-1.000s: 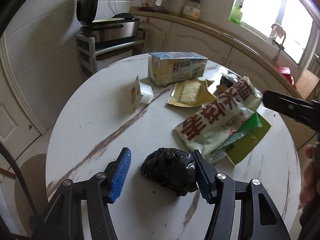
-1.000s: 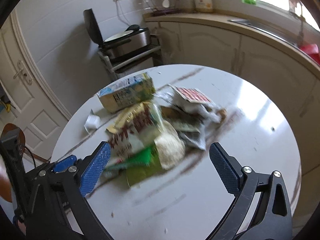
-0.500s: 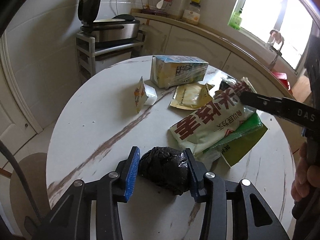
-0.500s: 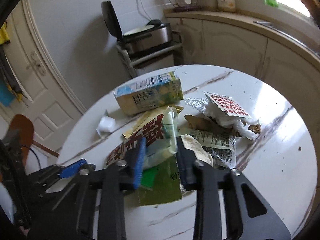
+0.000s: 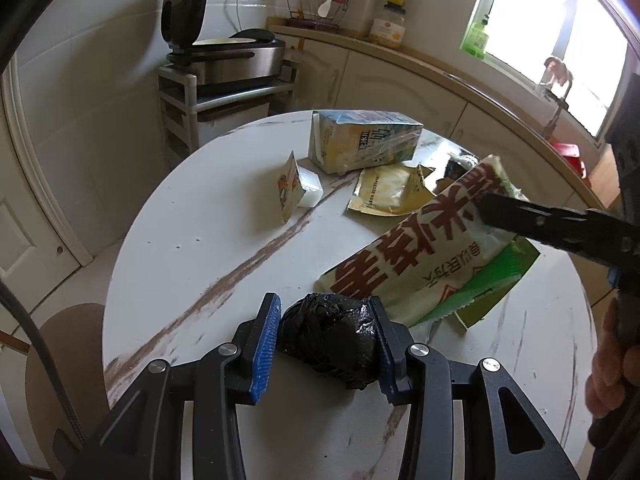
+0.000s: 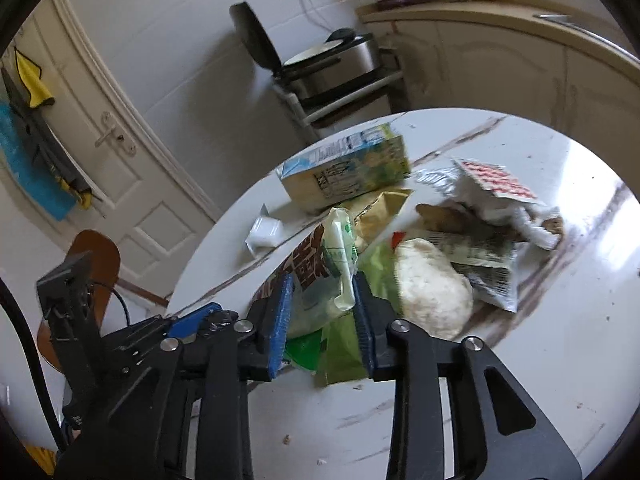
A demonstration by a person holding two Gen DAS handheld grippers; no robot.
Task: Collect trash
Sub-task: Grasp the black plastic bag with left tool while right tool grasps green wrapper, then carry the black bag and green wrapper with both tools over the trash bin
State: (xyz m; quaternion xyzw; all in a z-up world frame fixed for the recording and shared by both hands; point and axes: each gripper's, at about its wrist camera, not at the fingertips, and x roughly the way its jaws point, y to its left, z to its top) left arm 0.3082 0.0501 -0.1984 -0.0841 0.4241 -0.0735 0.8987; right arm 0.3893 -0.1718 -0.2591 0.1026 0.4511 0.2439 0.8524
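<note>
Two views reach me, and each shows something the other lacks. From the left wrist I see the left hand-held gripper (image 5: 324, 340) with its ribbed blue pads pressed against both sides of a crumpled black plastic bag wad (image 5: 332, 340), gripping it low over the near edge of the round white marble-look surface (image 5: 192, 240); its jaws have just been closing on that wad. The right wrist view does not show the wad at all. It gives me instead one pale, rounded lump (image 6: 432, 284), one torn red-and-white checked wrapper (image 6: 496, 184) and a crumpled printed foil packet (image 6: 484, 264), all piled at the far right of the surface, and these the left view hardly shows.

From the right wrist I see the right hand-held gripper (image 6: 322, 316) clamped on one long glossy white snack bag with large red-brown characters (image 6: 312, 264); its jaws closed sharply and have just eased a little, with the bag between the pads. A flat green packet (image 6: 340, 352) lies under it.

Both views share one rectangular yellow-and-blue drink carton (image 5: 364, 144) lying on its side, one small white plastic cup with its lid peeled up (image 5: 300, 188), and one flattened gold foil pouch (image 5: 384, 192).
</note>
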